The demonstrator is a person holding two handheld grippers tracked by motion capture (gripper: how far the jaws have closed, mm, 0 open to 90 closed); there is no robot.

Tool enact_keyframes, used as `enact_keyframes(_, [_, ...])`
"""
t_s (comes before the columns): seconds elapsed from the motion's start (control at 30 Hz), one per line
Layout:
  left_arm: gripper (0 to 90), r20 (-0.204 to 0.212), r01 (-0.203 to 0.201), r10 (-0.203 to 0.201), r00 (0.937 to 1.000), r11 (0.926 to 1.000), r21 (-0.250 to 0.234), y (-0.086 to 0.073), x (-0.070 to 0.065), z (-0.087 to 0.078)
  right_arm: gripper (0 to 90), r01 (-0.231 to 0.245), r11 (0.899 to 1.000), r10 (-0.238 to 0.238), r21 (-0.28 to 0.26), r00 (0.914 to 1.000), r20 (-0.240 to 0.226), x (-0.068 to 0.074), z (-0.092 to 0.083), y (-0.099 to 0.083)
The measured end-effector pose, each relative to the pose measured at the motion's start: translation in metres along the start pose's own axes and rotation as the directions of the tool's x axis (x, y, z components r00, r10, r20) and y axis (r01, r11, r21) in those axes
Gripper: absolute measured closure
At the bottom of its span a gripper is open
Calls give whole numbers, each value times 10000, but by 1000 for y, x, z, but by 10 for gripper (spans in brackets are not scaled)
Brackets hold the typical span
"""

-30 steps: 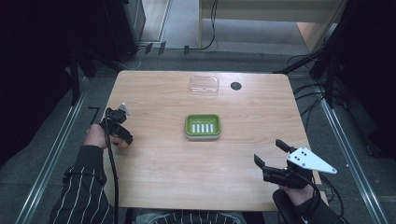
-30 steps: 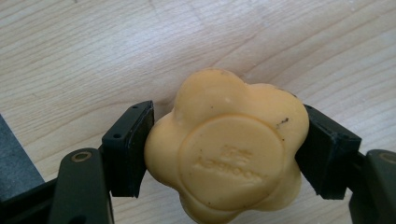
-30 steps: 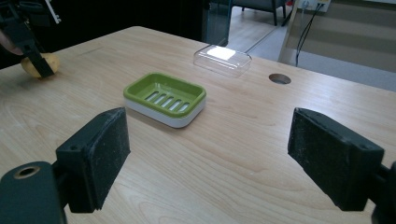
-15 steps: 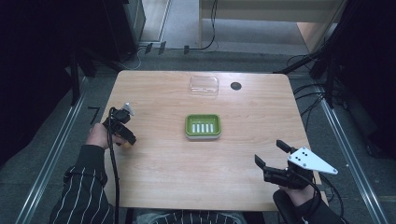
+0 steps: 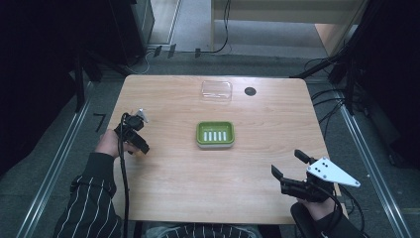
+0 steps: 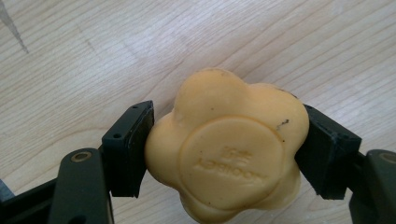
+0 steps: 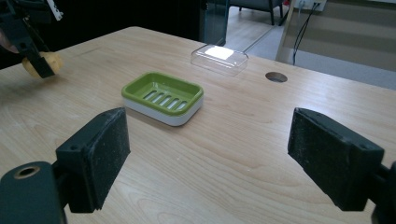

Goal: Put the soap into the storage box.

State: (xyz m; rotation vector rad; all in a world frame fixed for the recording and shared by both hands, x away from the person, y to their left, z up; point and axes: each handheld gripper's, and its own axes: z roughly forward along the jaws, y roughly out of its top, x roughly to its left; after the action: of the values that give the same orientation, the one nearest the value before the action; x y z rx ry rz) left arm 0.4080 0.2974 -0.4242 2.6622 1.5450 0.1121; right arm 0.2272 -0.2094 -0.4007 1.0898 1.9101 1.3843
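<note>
Left gripper view: the left gripper [image 6: 224, 154] is pinching a yellow soap bar [image 6: 226, 149], one black pad pressing each flank. The soap is flower-shaped with rounded lobes, waxy and matte, carrying a raised round medallion with faint embossed lettering and a few dark specks. In the high view, the left gripper [image 5: 134, 136] is holding it over the near-left part of the wooden table [image 5: 168, 183], whether just clear of the wood or touching it I cannot tell, well apart from the green soap dish [image 5: 215, 134] at the table's middle. The dish is a rounded rectangle of glossy plastic, green over a white base, slotted along its floor and sitting empty. A clear plastic lid [image 5: 216, 91] is lying beyond it, far side, beside a dark round hole [image 5: 250, 91]. The right gripper [image 5: 287, 168] is waiting near-right, jaws spread wide, gripping nothing. Judging progress: pickup looks done; carrying the soap right and setting it in the dish is remaining, perhaps lidding after.
</note>
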Motion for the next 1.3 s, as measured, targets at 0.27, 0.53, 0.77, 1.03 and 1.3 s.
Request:
enact_keyframes(0.27, [276, 95, -324, 324, 9994, 9995, -47, 5, -8, -3, 135, -10, 10000, 10, 1, 10000, 76, -1, -2, -1])
enact_keyframes(0.53, [275, 187, -619, 622, 9979, 9980, -155, 10, -16, -5, 134, -69, 10000, 69, -13, 9999, 131, -1, -4, -2])
enact_keyframes(0.77, [275, 217, -902, 904, 9957, 9958, -126, 13, -23, -7, 135, -61, 10000, 61, 20, 9999, 128, -1, -5, -2])
enact_keyframes(1.03, [275, 272, -1203, 1207, 9923, 9926, -152, 18, -31, -8, 135, -69, 10000, 68, 21, 9998, 164, -1, -6, -2])
enact_keyframes(1.3, [276, 310, -1573, 1579, 9870, 9873, -214, 24, -42, -11, 135, -124, 9999, 123, 53, 9997, 202, -2, -7, -3])
